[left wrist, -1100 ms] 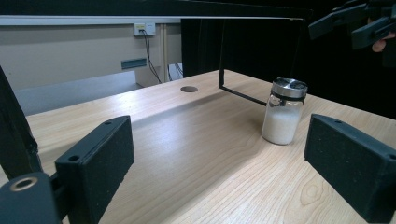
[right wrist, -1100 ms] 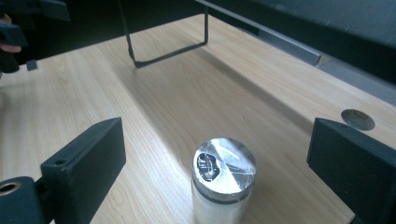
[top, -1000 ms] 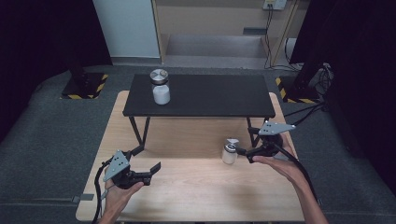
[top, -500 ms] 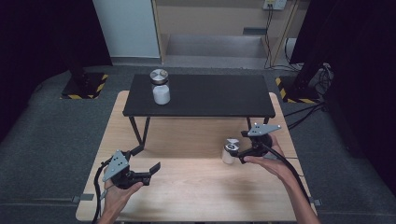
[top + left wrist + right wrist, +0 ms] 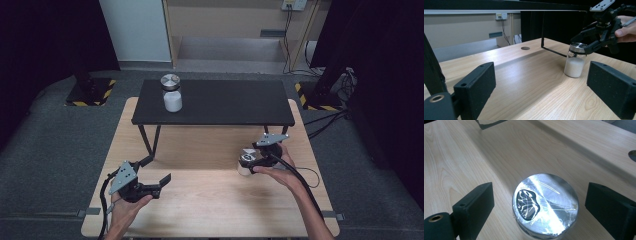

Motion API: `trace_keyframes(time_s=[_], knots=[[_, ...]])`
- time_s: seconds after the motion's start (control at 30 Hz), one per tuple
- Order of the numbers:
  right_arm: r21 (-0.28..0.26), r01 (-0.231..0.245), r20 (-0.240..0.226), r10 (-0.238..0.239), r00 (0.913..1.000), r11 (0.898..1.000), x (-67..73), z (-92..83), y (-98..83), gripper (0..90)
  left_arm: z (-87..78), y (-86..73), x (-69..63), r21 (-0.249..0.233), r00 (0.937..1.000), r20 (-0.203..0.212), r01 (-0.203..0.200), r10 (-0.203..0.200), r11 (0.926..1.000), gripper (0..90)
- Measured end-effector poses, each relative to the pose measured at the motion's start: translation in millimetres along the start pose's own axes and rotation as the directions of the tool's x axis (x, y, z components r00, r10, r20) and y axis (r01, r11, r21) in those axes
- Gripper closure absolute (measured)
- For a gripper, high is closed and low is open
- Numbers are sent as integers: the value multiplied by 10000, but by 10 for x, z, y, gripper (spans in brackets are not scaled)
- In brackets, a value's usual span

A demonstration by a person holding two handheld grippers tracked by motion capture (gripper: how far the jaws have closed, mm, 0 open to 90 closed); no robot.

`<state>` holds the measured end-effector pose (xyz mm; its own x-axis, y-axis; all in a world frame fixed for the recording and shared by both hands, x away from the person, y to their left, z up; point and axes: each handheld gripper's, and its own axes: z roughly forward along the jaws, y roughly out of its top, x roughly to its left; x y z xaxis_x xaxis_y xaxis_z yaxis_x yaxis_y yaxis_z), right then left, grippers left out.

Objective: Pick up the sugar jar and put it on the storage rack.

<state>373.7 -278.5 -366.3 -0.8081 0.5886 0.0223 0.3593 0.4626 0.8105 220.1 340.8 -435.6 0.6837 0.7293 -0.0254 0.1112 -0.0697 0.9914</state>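
A small glass jar (image 5: 244, 162) of white powder with a silver lid stands on the right part of the wooden table (image 5: 210, 200). My right gripper (image 5: 249, 160) comes at it from above. The right gripper view shows the lid (image 5: 545, 203) between the two pads with a gap on each side. Those jaws have just been closing around the lid and do not touch it. In the left gripper view the jar (image 5: 574, 65) sits under the right gripper (image 5: 584, 42). My left gripper (image 5: 156, 170) rests open at the table's front left, holding nothing.
A black raised shelf (image 5: 225, 102) spans the back of the table on thin legs. A second powder jar with a silver lid (image 5: 171, 93) stands on its left end. The right gripper's cable (image 5: 300, 175) lies along the table's right side.
The right gripper has moved left and down over the jar, so its jaws now stand either side of the lid. The left gripper has stayed put.
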Motion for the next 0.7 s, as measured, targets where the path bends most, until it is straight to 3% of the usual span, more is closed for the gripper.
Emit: trace_keyframes(time_s=[0.7], knots=[[513, 202, 372, -222, 9991, 9985, 52, 127, 8, 196, 0, -1, 3, 8, 10000, 41, -3, 3, 10000, 70]])
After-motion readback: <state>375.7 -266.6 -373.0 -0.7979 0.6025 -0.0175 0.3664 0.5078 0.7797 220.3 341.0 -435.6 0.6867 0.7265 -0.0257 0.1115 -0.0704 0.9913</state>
